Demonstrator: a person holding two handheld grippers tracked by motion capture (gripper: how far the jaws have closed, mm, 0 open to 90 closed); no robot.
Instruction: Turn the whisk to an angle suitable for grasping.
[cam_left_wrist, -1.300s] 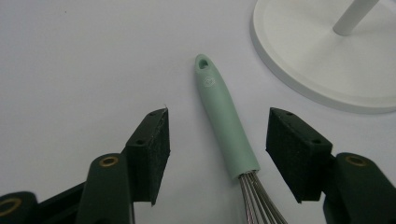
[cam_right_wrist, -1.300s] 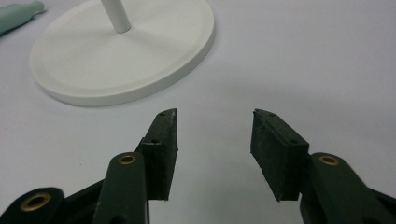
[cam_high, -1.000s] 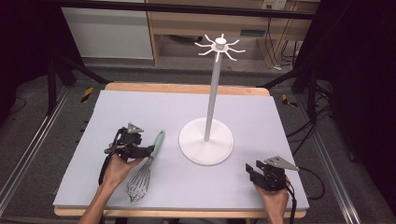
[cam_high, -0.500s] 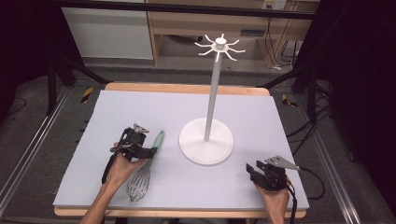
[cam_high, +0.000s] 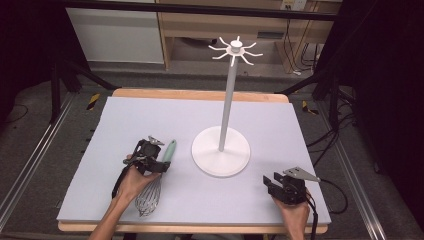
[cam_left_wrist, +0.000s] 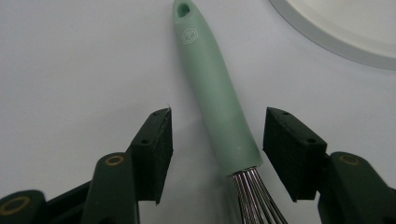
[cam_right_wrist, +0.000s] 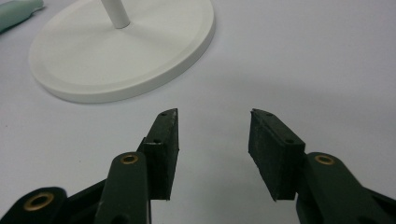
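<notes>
The left gripper (cam_high: 159, 162) is positioned over the whisk (cam_high: 156, 180) at the front left of the mat (cam_high: 150, 115). In the left gripper view, its jaws stand apart, one on each side of the green handle (cam_left_wrist: 215, 93), just above the point where the wires (cam_left_wrist: 254, 196) leave the handle. Neither pad touches the handle. The whisk lies flat on the mat, handle pointing away from the person toward the stand (cam_high: 221, 150), wire head toward the front edge. The handle end has a hanging hole.

The right gripper (cam_high: 272, 182) rests at the front right of the mat, well apart from the whisk. In the right gripper view, its jaws (cam_right_wrist: 212, 140) stand apart with nothing between them. The stand base (cam_right_wrist: 126, 46) lies ahead of them. The stand's pole carries a ring of hooks (cam_high: 235, 50) at the top.
</notes>
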